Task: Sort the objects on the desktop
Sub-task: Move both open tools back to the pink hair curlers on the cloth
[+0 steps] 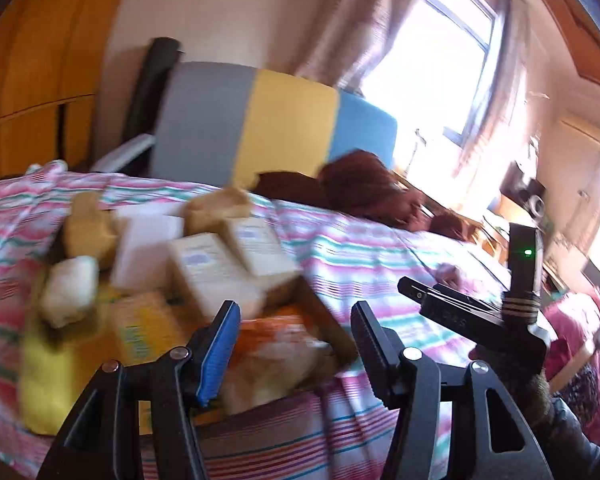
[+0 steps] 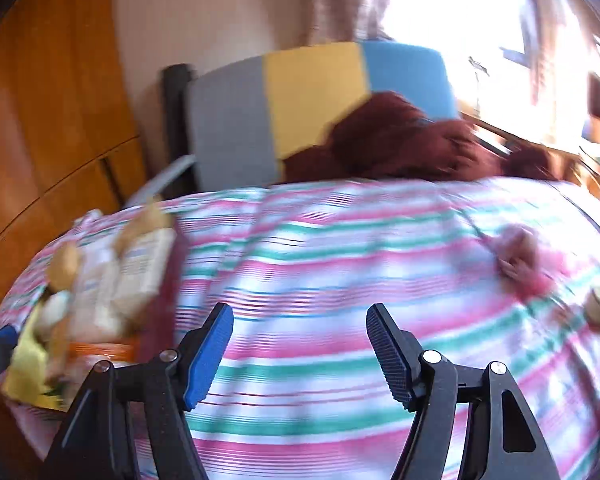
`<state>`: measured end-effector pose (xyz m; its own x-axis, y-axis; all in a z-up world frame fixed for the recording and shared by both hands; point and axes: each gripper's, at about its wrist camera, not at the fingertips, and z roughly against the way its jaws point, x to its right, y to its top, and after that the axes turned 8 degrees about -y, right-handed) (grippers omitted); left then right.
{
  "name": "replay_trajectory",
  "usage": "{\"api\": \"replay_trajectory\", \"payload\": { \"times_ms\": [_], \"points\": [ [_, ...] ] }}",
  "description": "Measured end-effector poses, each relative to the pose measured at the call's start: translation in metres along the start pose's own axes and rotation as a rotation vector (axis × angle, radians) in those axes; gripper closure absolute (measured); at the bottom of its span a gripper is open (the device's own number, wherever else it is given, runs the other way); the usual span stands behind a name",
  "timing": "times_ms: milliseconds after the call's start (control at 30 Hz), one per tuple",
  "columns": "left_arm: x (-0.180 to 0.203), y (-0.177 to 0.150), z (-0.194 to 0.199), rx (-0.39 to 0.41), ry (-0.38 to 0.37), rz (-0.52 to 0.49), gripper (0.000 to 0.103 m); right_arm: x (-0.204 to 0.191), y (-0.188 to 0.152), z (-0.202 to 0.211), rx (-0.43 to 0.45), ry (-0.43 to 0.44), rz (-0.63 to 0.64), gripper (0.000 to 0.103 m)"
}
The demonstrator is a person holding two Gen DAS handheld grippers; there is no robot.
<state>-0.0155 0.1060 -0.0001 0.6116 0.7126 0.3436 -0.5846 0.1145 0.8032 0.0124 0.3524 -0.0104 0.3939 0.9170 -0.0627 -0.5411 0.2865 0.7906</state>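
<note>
Both views are motion-blurred. The left gripper (image 1: 294, 338) has its fingers apart and empty, just short of a heap of boxes and packets (image 1: 204, 276) on the striped bedspread (image 1: 380, 264); their long axes cannot be told. The right gripper (image 2: 300, 346) is likewise spread, the heap lying left of its fingers.

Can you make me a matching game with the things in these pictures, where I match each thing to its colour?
Things:
1. Bedspread
2. Chair back
3. Fluffy blanket
4. Left gripper pad

Colours:
A. Dark reddish brown
B. Blue
C. Pink, green and white stripes
D. Grey, yellow and blue blocks

Pairs: 1-C, 2-D, 3-A, 4-B
</note>
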Motion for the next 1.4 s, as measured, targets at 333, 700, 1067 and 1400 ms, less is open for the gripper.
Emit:
{"api": "replay_trajectory", "payload": {
  "times_ms": [333, 700, 1067, 1400],
  "points": [
    [0.097, 0.013, -0.124, -0.237, -0.188, -0.073, 0.044, 0.15, -0.016, -0.008, -0.022, -0.184, -0.262, 0.03],
    [0.192, 0.038, -0.212, -0.331, -0.275, -0.251, 0.044, 0.236, -0.036, -0.011, -0.009, -0.166, -0.481, 0.029],
    [0.304, 0.059, -0.288, -0.413, -0.396, -0.515, 0.044, 0.245, -0.045, -0.008, 0.078, -0.027, -0.554, 0.021],
    [0.349, 0.03, -0.363, -0.568, -0.3, -0.707, 0.044, 0.241, -0.047, -0.011, 0.095, 0.028, -0.546, 0.013]
  ]
}}
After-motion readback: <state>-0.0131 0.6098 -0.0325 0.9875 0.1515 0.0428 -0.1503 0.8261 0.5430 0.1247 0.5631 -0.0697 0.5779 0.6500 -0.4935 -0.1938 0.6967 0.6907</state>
